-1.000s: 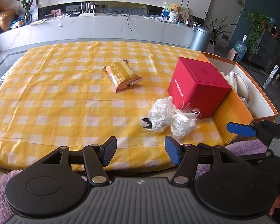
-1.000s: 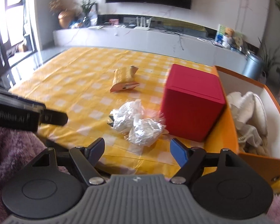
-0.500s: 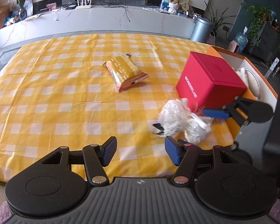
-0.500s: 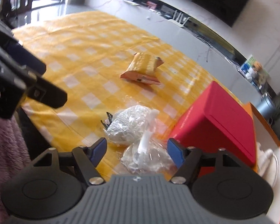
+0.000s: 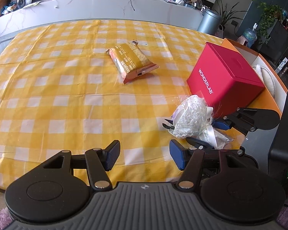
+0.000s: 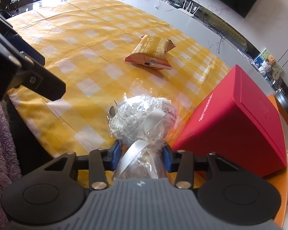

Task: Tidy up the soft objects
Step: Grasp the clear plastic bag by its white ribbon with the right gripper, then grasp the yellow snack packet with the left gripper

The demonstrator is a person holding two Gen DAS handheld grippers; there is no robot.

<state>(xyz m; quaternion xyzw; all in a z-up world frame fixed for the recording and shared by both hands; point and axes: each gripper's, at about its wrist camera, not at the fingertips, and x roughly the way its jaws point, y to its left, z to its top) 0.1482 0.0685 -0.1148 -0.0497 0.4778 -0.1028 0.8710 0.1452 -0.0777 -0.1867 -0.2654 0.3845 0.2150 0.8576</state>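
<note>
My right tool (image 6: 141,158) has its blue pads on either side of the crinkly clear cellophane bundle tied with white ribbon (image 6: 142,120), straddling the nearer lobe just behind the ribbon knot; the pads look pressed against the wrap, though I cannot tell how firmly they bite. The bundle lies near the front edge of the bench with the yellow-and-white checked cloth (image 5: 67,95), just beside the red cardboard box printed WONDERLAB (image 5: 224,78). My left tool (image 5: 144,154) hangs wide and holds nothing, near the bench edge.

To do this grasp well, I judge I should close on the pinched waist under the ribbon, not on the puffed part, since slick film over a soft filling is likely to slip or burst. I want a gentle, even squeeze, then a straight lift clear of the red box so the wrap does not drag along its side. The orange-walled open box with pale fabric inside (image 5: 266,72) behind the red one looks like the likely destination. The yellow snack packet (image 5: 131,61) waits well apart, mid-cloth.
</note>
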